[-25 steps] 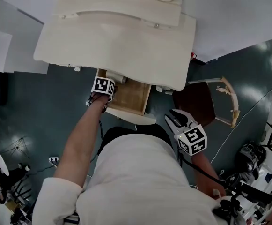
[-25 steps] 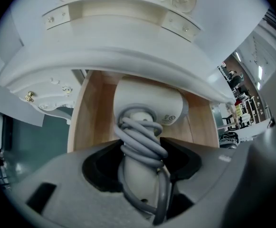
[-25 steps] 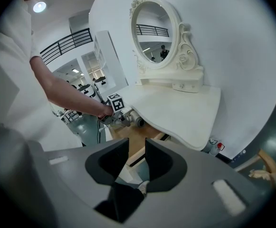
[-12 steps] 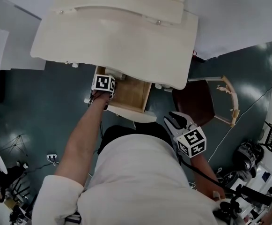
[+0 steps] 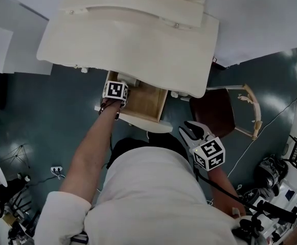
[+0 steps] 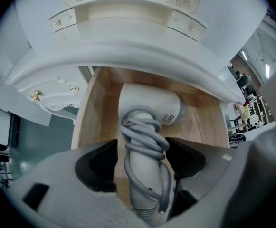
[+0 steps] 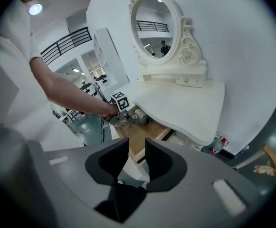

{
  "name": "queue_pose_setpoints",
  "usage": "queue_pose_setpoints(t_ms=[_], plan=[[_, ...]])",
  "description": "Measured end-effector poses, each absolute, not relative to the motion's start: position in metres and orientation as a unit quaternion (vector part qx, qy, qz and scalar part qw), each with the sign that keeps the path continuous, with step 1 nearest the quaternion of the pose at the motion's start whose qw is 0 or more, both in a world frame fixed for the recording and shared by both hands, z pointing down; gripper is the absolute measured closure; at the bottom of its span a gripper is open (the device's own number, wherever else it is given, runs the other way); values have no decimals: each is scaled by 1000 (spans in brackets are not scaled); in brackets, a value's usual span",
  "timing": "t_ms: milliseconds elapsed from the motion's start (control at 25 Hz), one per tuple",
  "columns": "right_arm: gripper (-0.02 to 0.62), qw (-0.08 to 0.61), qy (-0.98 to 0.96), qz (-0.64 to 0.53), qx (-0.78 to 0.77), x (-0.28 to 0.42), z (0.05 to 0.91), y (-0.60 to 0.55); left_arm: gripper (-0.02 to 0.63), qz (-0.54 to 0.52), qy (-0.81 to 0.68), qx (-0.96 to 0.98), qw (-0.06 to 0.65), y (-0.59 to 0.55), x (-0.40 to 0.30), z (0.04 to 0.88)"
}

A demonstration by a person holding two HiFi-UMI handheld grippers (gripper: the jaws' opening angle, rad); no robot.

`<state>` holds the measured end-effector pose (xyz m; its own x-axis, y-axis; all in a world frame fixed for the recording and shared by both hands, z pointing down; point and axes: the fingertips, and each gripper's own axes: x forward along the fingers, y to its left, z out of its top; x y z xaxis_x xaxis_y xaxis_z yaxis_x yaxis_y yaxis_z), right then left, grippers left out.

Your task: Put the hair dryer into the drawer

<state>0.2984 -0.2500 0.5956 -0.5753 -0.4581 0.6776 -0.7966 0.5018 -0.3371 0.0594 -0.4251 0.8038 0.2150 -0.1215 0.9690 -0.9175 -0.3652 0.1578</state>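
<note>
My left hand-held gripper points down into the open drawer under the bench. The hair dryer lies on the drawer's wooden bottom. Its handle, wrapped in a grey cord, sits between the jaws, which have just been opening and stand wide on either side without pressing it. My right hand-held gripper hangs well apart from the drawer, its jaws a narrow gap apart with nothing between them.

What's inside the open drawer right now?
The hair dryer lies on the wooden floor of the drawer, grey cord wrapped round its handle. The drawer's back is covered by the tabletop.
</note>
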Motion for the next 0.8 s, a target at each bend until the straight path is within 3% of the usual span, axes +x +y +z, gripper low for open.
queue_pose_setpoints(t_ms=[800], plan=[[487,257,-852,297,348,241,581,-248,272,422,-376,728,387,-412,45,720]])
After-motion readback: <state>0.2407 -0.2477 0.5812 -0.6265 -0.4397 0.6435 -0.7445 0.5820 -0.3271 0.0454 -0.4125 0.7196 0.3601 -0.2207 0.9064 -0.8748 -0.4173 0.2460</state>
